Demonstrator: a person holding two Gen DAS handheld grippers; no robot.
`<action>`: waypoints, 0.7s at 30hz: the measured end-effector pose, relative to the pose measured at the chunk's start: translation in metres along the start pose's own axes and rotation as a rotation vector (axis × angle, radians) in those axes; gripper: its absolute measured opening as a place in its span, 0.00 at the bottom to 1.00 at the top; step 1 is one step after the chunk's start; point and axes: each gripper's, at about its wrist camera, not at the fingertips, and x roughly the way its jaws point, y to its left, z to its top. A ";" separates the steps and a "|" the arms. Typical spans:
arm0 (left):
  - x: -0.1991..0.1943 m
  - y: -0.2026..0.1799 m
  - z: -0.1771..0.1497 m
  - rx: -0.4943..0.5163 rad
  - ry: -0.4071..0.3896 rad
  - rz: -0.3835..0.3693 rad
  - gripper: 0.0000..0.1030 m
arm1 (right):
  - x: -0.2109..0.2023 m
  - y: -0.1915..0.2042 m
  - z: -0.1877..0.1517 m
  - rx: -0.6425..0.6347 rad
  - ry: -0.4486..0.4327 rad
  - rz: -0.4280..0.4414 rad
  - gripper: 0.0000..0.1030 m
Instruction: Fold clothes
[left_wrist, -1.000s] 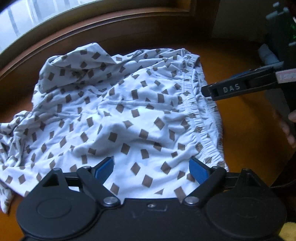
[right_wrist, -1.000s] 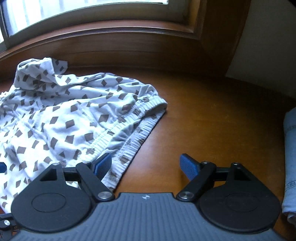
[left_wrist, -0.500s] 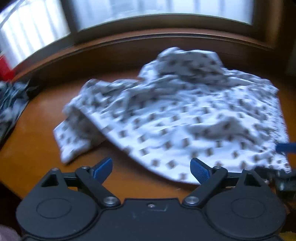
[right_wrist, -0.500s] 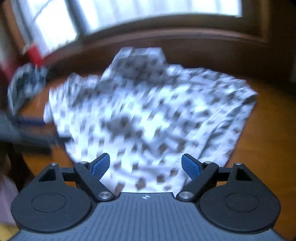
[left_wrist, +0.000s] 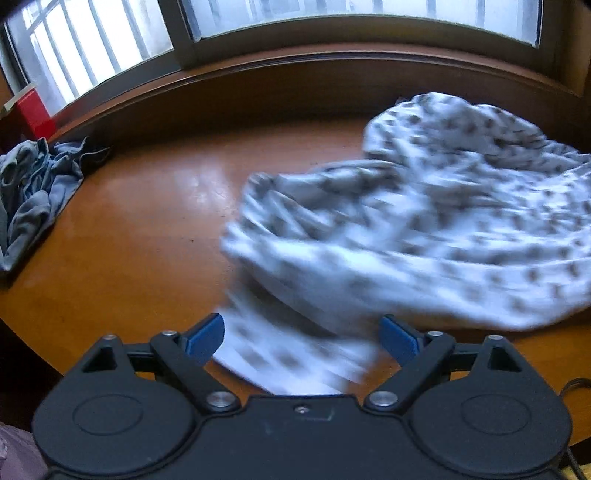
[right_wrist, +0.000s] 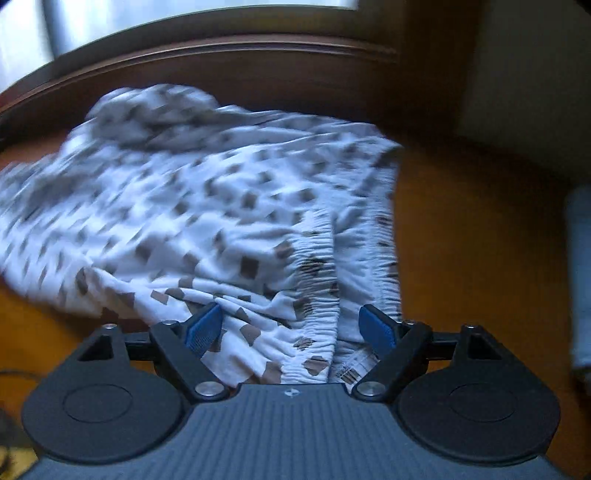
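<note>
No legible writing. White cotton shorts (right_wrist: 207, 206), brown squares, ruched elastic waistband, crumpled on glossy wooden counter (left_wrist: 140, 236). Left tool (left_wrist: 301, 338) and right tool (right_wrist: 291, 326) spread wide, cloth lying loose between each at 6 o'clock, ungripped; left jaws just widened.

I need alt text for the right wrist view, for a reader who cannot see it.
A white garment with brown squares lies crumpled on a wooden table. Its elastic waistband lies between the open jaws of the right gripper. A window sill runs behind.
</note>
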 end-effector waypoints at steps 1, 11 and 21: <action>0.002 0.001 0.001 -0.001 0.004 -0.014 0.91 | 0.002 0.002 -0.001 0.023 -0.003 -0.031 0.81; -0.001 0.027 0.021 0.002 -0.053 -0.059 0.91 | 0.009 0.018 -0.003 0.054 -0.034 -0.207 0.90; 0.048 0.039 0.081 0.439 -0.153 -0.079 0.91 | -0.032 0.109 -0.009 0.032 -0.060 -0.312 0.87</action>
